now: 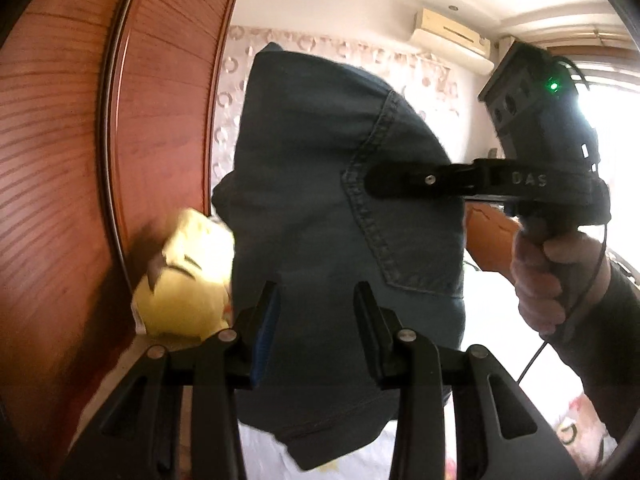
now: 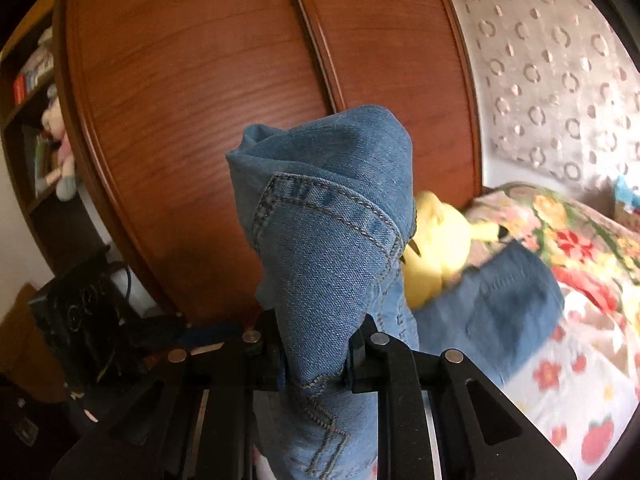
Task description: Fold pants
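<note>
Denim bunched between right gripper (image 2: 316, 354) jaws, clamped tight. Left gripper (image 1: 316, 300) part-closed on jeans (image 1: 320, 184) edge. Jeans held aloft over bed (image 2: 580, 380); both grips to be kept level, cloth pulled taut before laying flat.

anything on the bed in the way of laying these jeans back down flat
Possibly. The jeans are held up in both tools, the right tool and the left tool. A yellow plush toy sits on the floral bedspread by the wardrobe, right beside the hanging denim. The rest of the visible bedspread looks free.
</note>
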### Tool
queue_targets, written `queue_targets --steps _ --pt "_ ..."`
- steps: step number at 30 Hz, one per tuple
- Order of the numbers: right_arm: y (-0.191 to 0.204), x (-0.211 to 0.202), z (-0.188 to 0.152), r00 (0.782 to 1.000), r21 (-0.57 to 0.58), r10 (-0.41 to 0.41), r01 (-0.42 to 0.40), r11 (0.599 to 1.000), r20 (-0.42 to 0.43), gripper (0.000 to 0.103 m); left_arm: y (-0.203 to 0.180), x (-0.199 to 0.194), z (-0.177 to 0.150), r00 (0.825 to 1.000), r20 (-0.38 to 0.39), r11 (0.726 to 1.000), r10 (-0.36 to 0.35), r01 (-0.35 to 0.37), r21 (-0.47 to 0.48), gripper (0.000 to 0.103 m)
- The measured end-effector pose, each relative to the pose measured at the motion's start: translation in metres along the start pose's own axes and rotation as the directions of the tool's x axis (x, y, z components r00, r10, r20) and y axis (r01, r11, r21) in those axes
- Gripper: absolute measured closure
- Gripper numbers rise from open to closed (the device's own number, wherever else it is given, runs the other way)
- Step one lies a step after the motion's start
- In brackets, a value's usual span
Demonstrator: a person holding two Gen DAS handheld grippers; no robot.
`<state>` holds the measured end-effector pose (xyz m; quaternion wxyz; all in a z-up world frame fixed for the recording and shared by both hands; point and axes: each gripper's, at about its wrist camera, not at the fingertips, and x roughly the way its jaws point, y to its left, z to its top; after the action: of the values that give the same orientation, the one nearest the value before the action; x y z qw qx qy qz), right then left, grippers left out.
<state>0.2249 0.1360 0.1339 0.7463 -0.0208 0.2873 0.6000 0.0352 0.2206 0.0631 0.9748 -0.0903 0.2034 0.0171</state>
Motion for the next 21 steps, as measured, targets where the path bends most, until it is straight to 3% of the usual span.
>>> queue_targets --steps 5,9,12,13,15,16,17,18,20,21 --pt "-0.056 0.021 0.023 0.998 0.079 0.027 -0.032 0.996 0.061 0.085 0.014 0.042 0.033 1.0 -0.001 1.0 0.018 -0.018 0.007 0.066" --pt "-0.132 0.041 0.012 0.998 0.202 -0.015 0.002 0.979 0.059 0.085 0.021 0.102 0.047 0.999 -0.051 1.0 0.001 0.0 0.009 0.066" --pt "-0.203 0.068 -0.018 0.99 0.289 -0.128 0.139 0.947 -0.055 0.084 0.023 0.158 0.039 0.991 -0.134 1.0 -0.02 0.02 -0.004 0.066" --pt "-0.227 0.081 -0.033 0.973 0.308 -0.19 0.221 0.925 -0.128 0.083 0.023 0.175 0.032 0.985 -0.17 1.0 -0.029 0.028 -0.009 0.066" --pt "-0.261 0.091 -0.055 0.953 0.357 -0.225 0.286 0.889 -0.202 0.073 0.024 0.197 0.018 0.975 -0.221 0.999 -0.038 0.034 -0.02 0.066" --pt "-0.269 0.09 -0.058 0.956 0.372 -0.218 0.278 0.886 -0.196 0.072 0.025 0.207 0.011 0.969 -0.242 0.999 -0.042 0.037 -0.023 0.066" --pt "-0.272 0.088 -0.059 0.96 0.372 -0.21 0.266 0.889 -0.186 0.064 0.026 0.215 0.006 0.966 -0.255 0.999 -0.042 0.037 -0.024 0.066" --pt "-0.273 0.086 -0.057 0.956 0.351 -0.221 0.277 0.894 -0.191 0.048 0.027 0.22 0.002 0.964 -0.265 0.999 -0.036 0.031 -0.022 0.066" --pt "-0.271 0.083 -0.053 0.939 0.306 -0.275 0.329 0.893 -0.208 0.028 0.027 0.224 -0.005 0.961 -0.277 0.999 -0.03 0.025 -0.022 0.066" --pt "-0.27 0.079 -0.051 0.936 0.292 -0.285 0.337 0.895 -0.207 0.028 0.028 0.226 -0.008 0.959 -0.283 0.999 -0.029 0.023 -0.023 0.066"
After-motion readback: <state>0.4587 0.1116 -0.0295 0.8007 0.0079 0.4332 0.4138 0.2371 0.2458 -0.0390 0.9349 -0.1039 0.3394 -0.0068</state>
